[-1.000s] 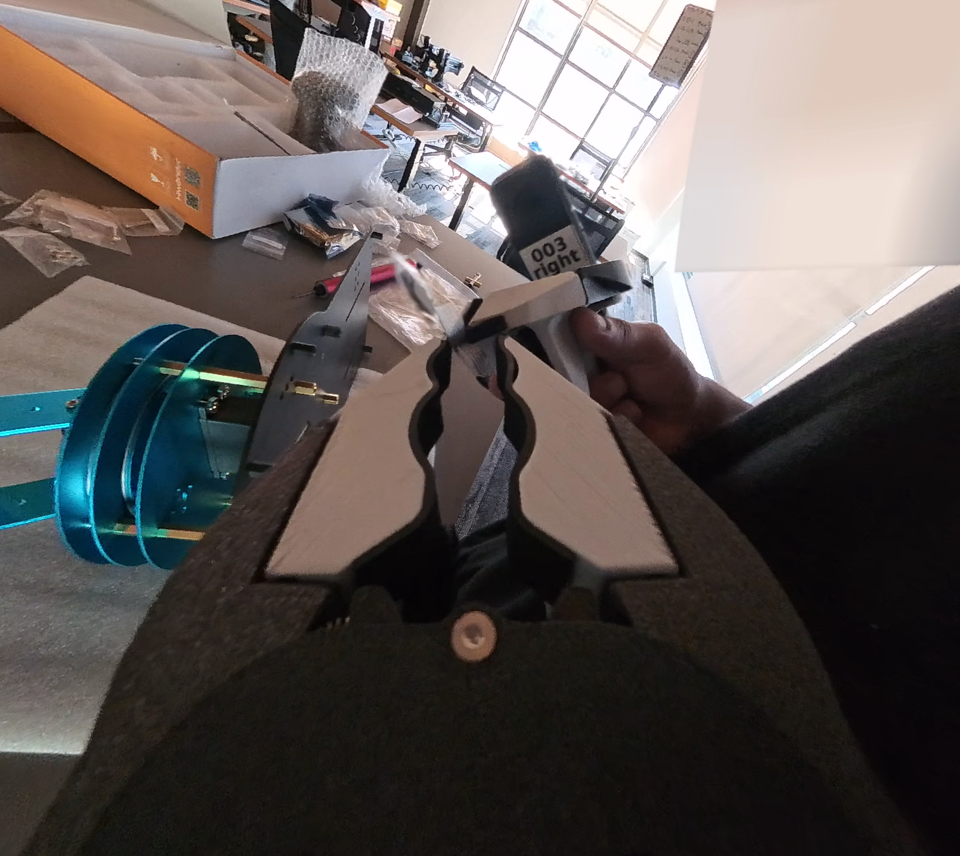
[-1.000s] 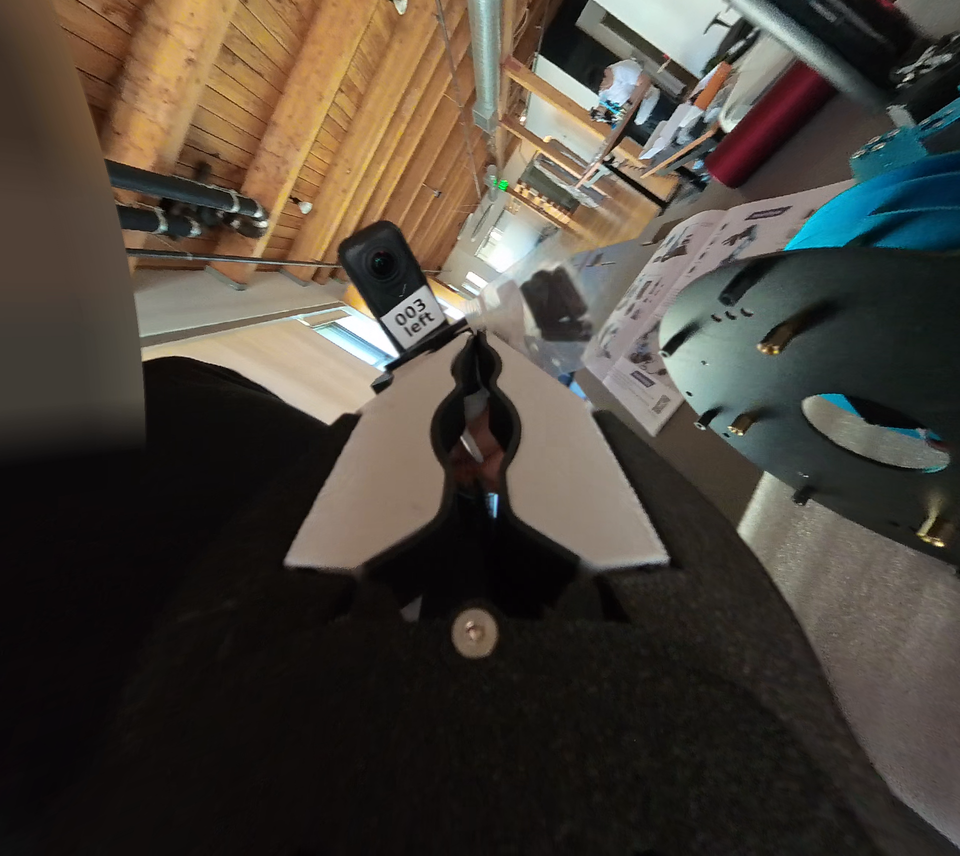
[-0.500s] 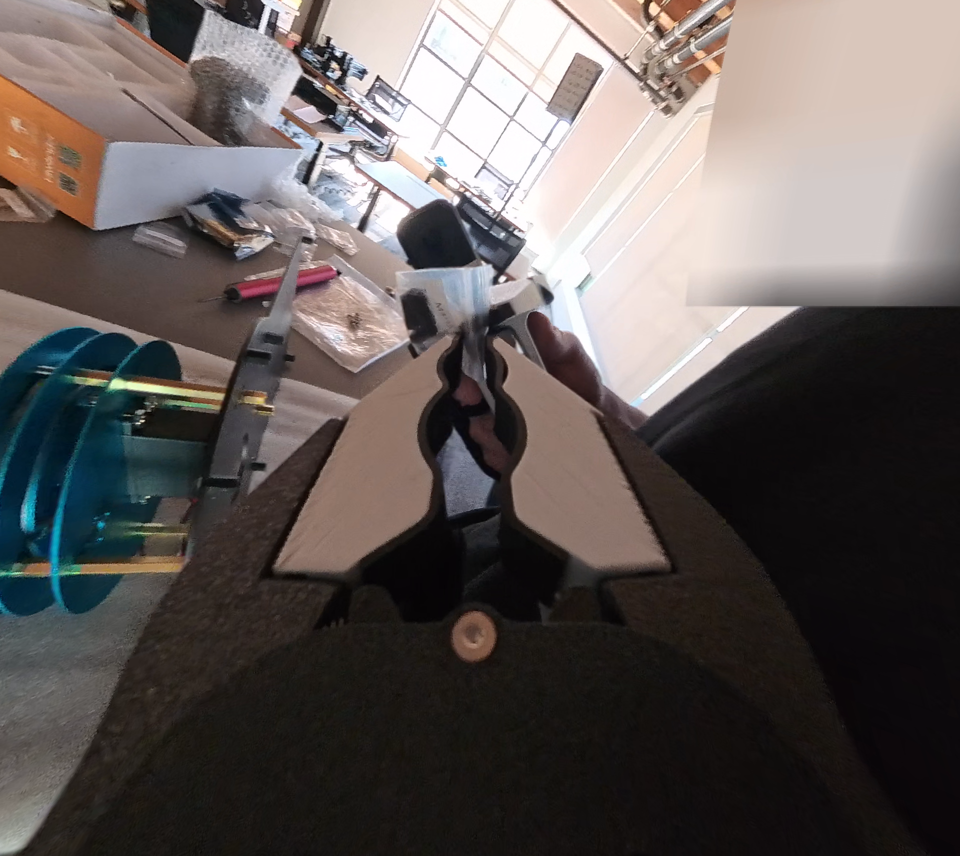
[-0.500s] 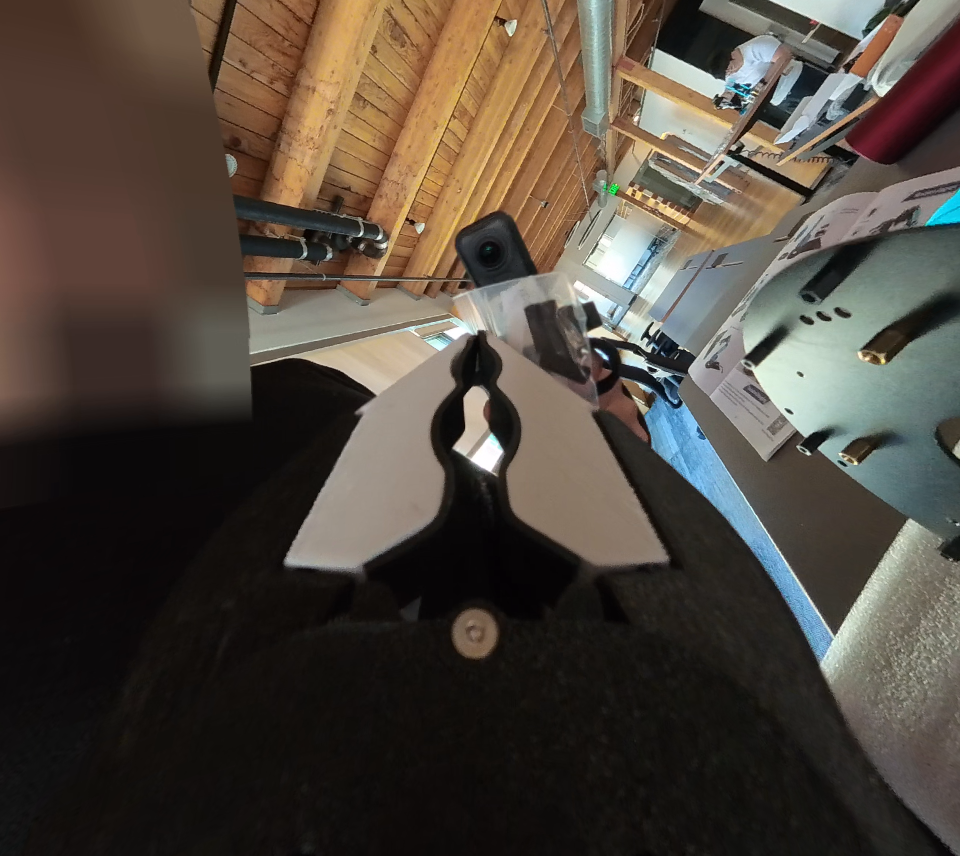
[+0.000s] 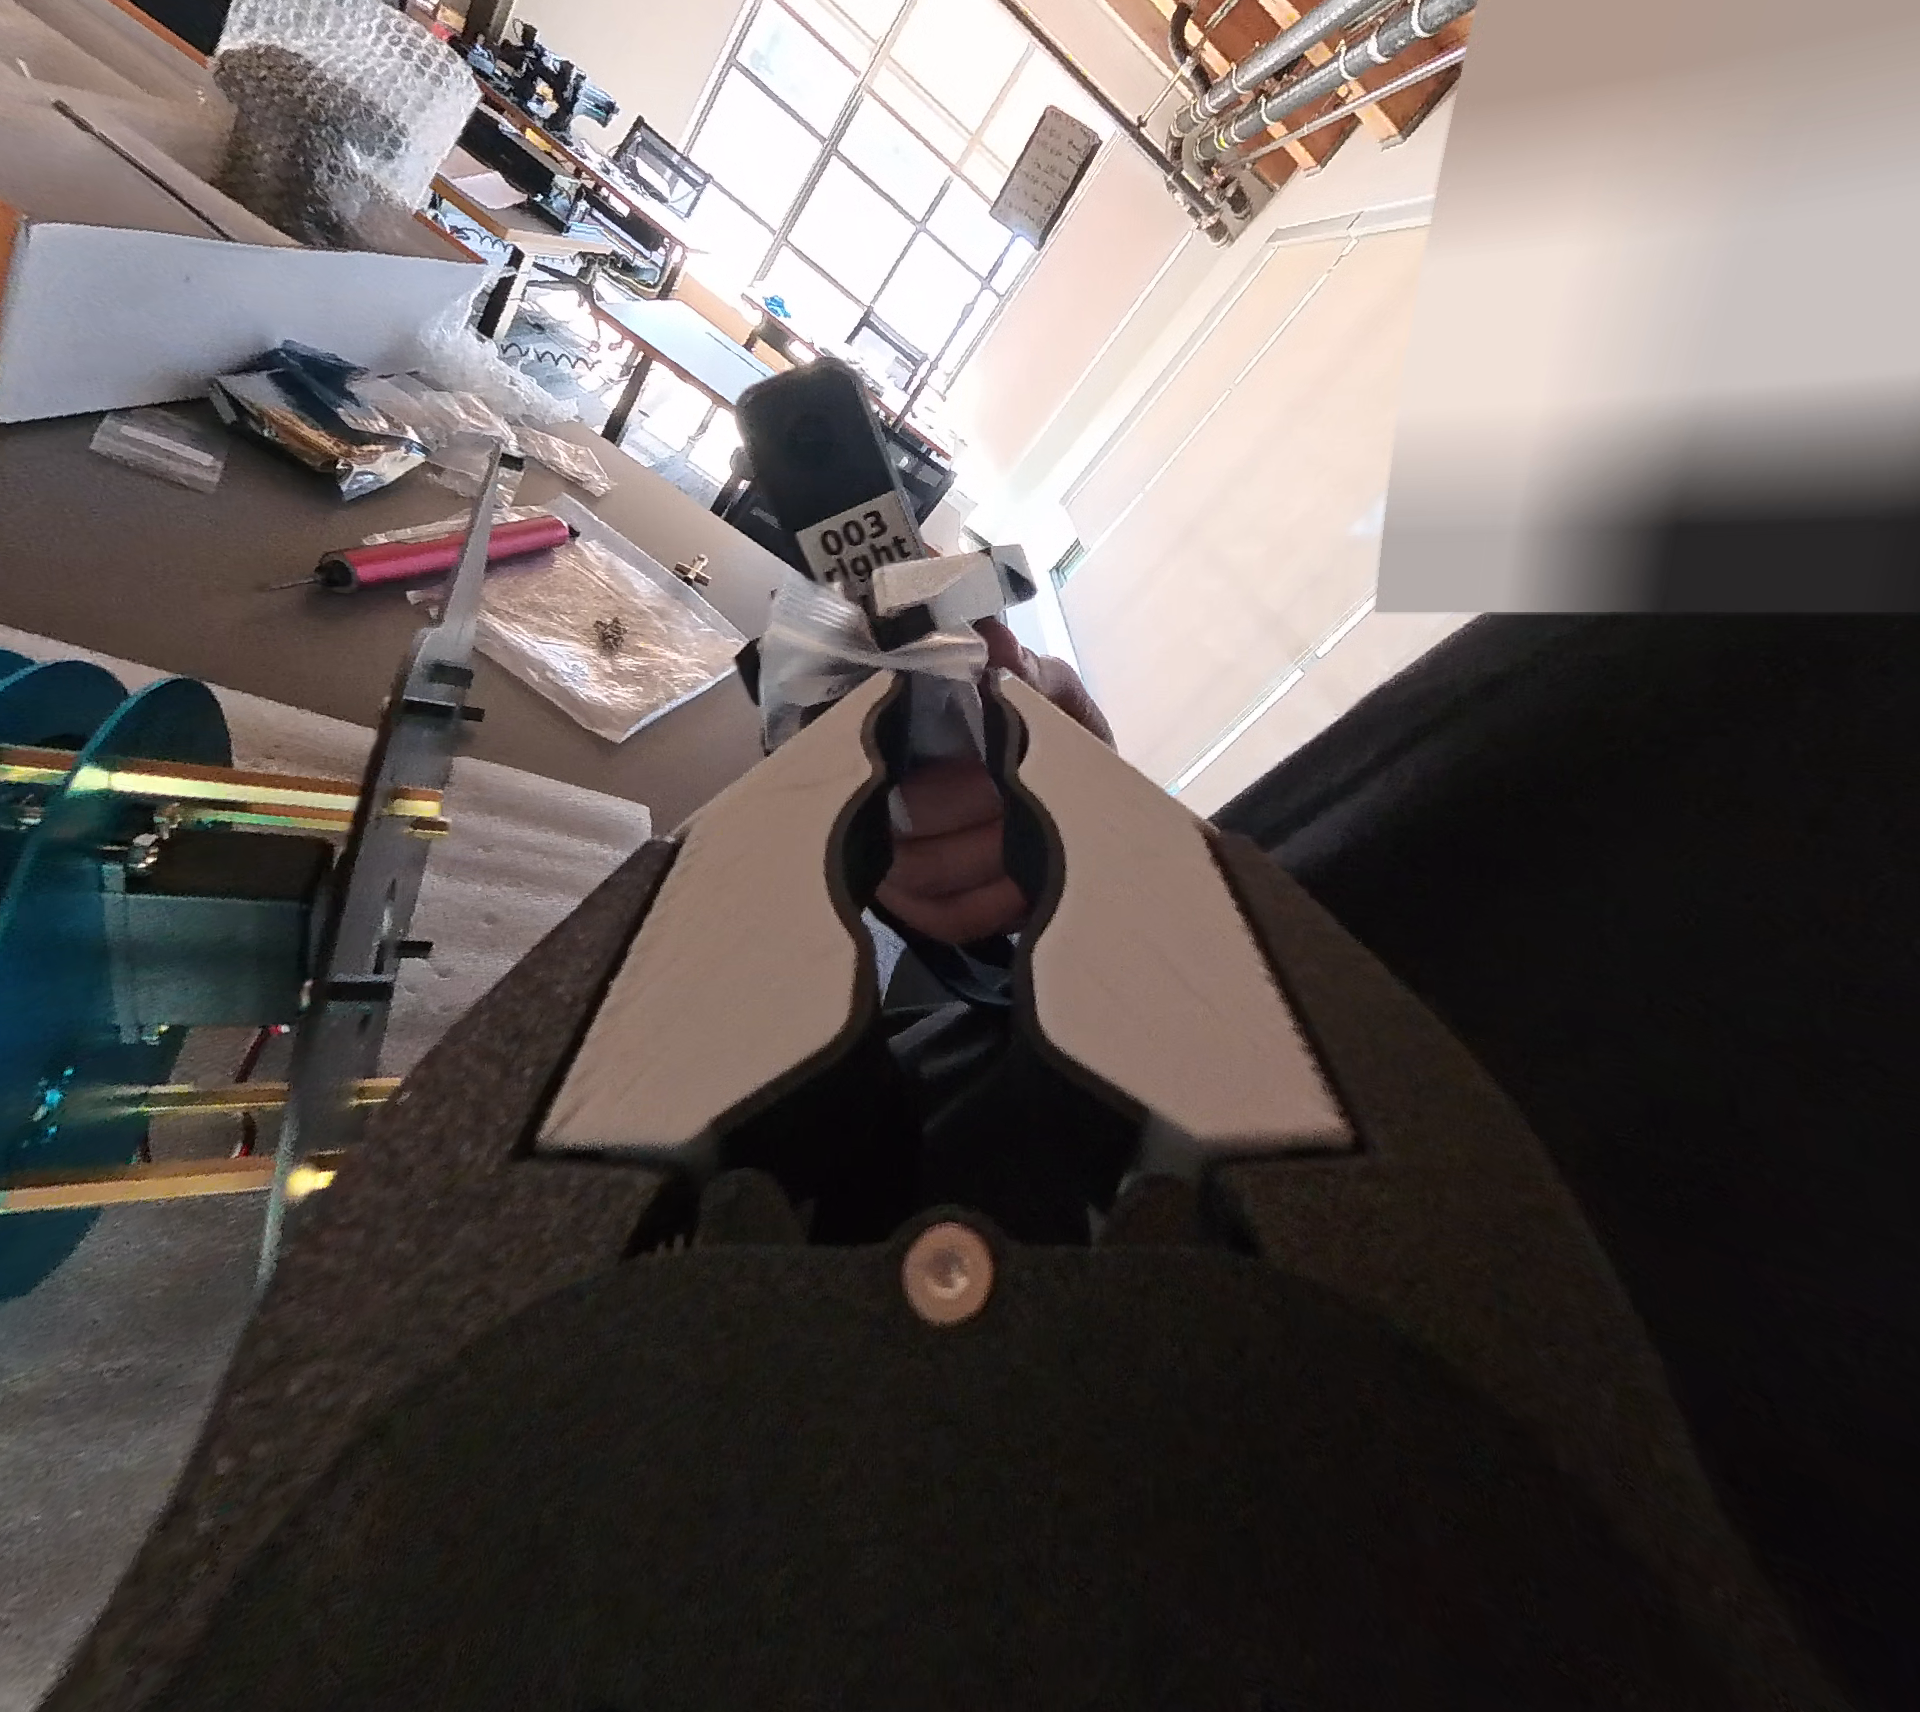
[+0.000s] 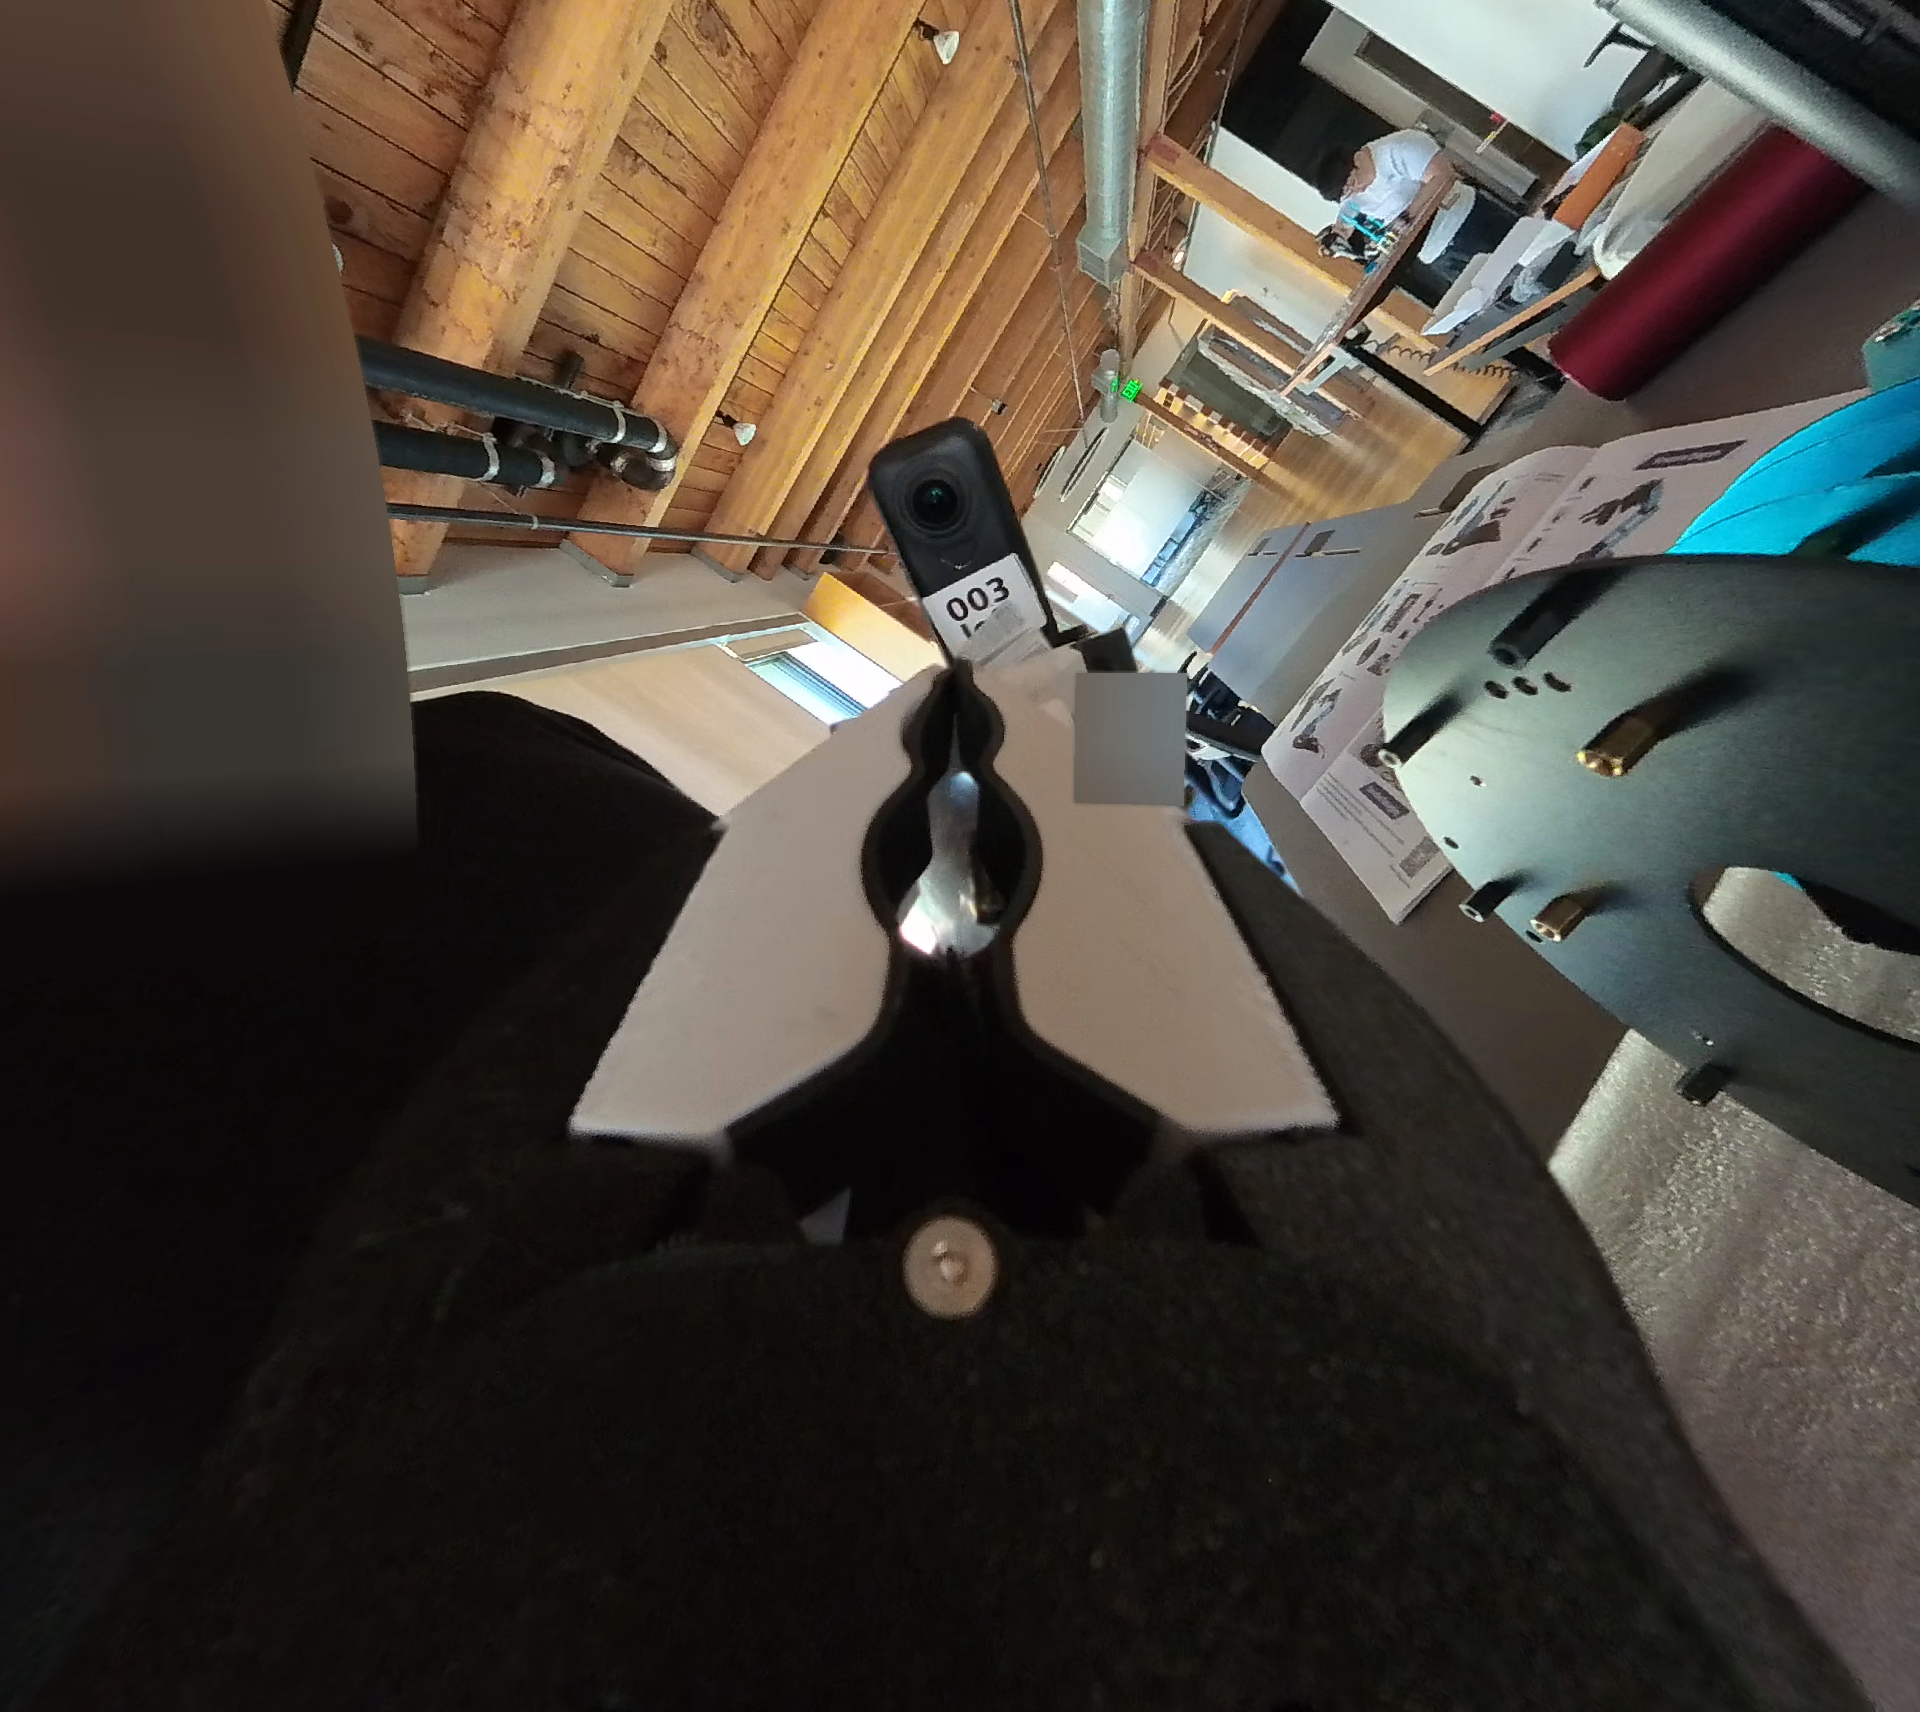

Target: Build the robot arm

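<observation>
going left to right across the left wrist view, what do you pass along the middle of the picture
blue discs → black plate seen edge-on → clear plastic bag pinched at the left gripper tips → dark sleeve

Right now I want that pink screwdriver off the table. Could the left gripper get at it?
Probably not as things stand: the left gripper is shut on a small clear plastic bag also pinched by the right gripper. The pink screwdriver lies uncovered on the table.

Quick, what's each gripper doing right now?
Left gripper: shut on the plastic bag.
Right gripper: shut on the same bag.
</observation>
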Motion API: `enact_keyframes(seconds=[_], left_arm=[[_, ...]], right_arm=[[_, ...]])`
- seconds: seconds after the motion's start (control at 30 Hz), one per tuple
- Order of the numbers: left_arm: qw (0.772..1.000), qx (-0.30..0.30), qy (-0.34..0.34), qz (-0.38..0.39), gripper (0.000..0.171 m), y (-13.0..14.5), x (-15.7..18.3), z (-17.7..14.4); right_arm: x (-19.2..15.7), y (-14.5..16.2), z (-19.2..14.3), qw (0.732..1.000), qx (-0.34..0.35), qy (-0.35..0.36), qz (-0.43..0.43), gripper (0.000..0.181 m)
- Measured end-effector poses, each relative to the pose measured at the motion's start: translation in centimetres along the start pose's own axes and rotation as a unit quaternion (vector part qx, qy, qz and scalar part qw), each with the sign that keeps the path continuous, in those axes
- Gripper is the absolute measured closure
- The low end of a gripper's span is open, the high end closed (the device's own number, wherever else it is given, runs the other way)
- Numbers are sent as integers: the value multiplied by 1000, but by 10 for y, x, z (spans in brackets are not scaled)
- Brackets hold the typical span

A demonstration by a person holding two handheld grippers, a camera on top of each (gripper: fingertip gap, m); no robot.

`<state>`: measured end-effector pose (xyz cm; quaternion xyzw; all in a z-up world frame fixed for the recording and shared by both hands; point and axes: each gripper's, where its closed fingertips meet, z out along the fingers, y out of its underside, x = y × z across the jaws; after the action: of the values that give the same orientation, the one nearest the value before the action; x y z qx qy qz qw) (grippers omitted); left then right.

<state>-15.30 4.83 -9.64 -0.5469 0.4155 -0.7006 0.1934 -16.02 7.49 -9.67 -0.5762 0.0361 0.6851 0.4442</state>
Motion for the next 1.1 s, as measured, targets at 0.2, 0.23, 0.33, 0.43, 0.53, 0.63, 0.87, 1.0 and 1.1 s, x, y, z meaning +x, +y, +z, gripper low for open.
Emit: enact_keyframes(seconds=[0.2,0.23,0.33,0.43,0.53,0.63,0.87,1.0,1.1], left_arm=[[1000,2,-21,-17,147,1,-12,-8],[1000,6,-26,-16,147,0,-14,-10],[999,13,-30,-11,147,-4,-15,-11],[999,-7,-40,10,150,0,-14,-7],[998,-11,-58,27,162,0,-16,-7],[999,-7,-49,17,163,-1,-15,-9],[999,9,-31,2,168,-2,-13,-13],[998,35,19,-44,171,-6,-4,-15],[991,57,75,-93,171,-8,6,-16]], right_arm=[[10,-3,-4,994,-12,81,-78,181],[13,-2,-5,990,-22,98,-95,181],[10,2,-2,988,-39,105,-106,181],[8,5,3,991,-37,88,-90,181],[4,6,3,996,-28,62,-62,181],[3,7,3,997,-27,52,-50,181],[0,9,3,998,-26,34,-39,181],[-9,10,5,999,-23,-6,-25,181],[-19,12,6,998,-24,-60,12,181]])
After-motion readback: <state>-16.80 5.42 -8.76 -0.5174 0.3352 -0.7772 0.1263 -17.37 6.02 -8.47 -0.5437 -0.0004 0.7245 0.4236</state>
